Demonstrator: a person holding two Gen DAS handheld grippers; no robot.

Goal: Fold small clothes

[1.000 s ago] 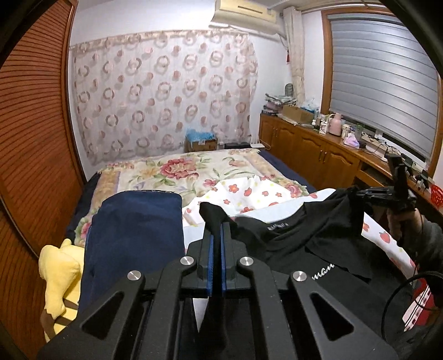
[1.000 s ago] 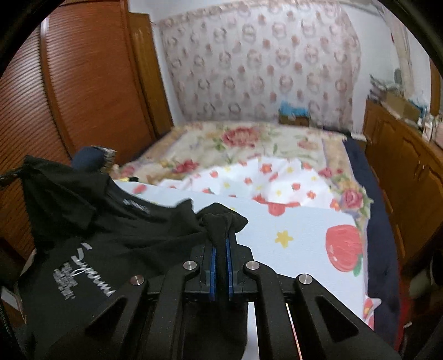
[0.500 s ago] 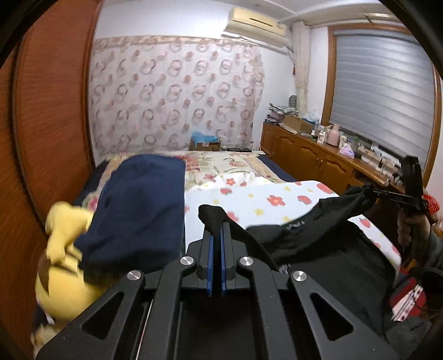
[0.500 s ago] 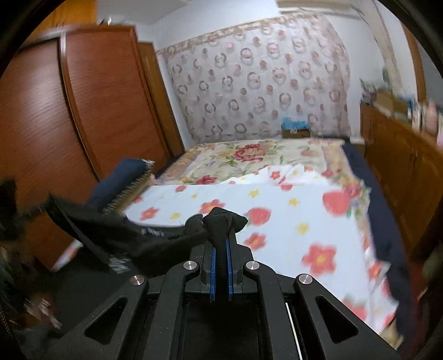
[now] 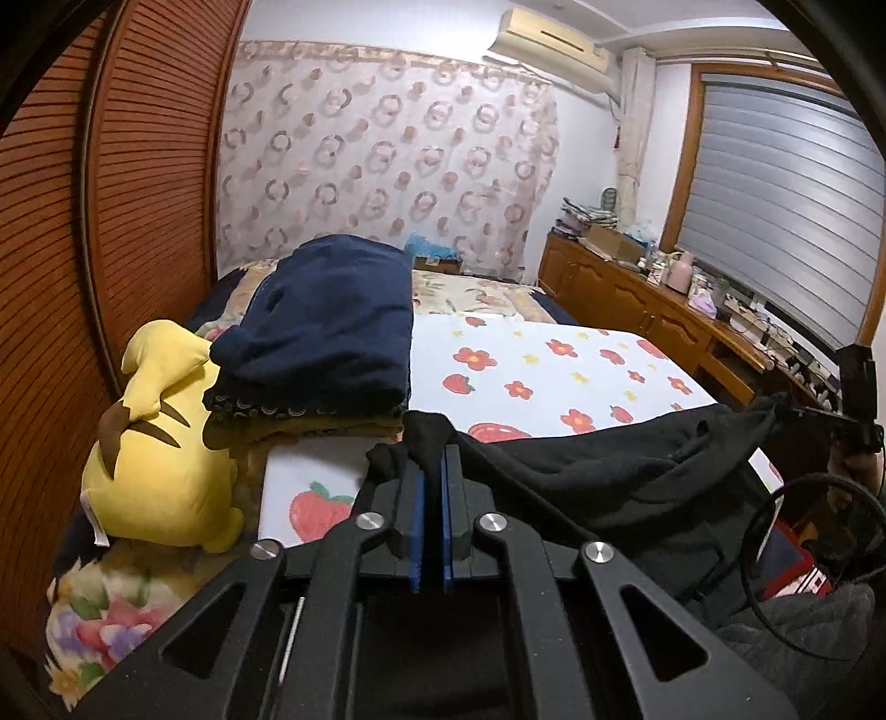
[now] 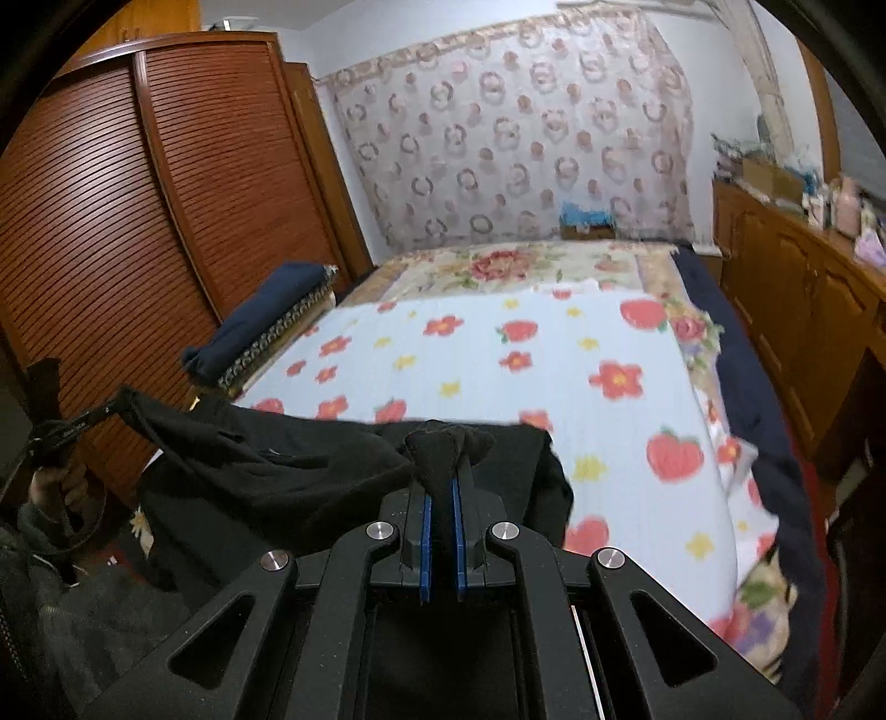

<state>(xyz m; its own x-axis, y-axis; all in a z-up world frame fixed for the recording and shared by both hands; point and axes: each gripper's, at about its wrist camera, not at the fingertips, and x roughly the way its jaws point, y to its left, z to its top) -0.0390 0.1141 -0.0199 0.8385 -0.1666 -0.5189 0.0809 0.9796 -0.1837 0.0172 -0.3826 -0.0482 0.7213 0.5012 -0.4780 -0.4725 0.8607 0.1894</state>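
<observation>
The left tongs (image 5: pixel 432 471) and right tongs (image 6: pixel 443 471) each pinch an edge of the black garment (image 5: pixel 626 471), stretched between them over the bed's near edge. Beyond lies open strawberry-print sheet (image 6: pixel 498 354); folded navy clothes (image 5: pixel 332 321) and a yellow plush (image 5: pixel 160 454) crowd its left side.

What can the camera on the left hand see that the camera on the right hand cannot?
Only the left wrist view shows the yellow plush toy beside the folded pile, the air conditioner on the wall and the window blind.

Only the right wrist view shows the far right side of the bed, where the dark blue cover hangs over the edge.

Both show the black garment stretched between the two tools, each shut on a corner: left tool, right tool. Both also show the strawberry sheet and the navy folded clothes.
</observation>
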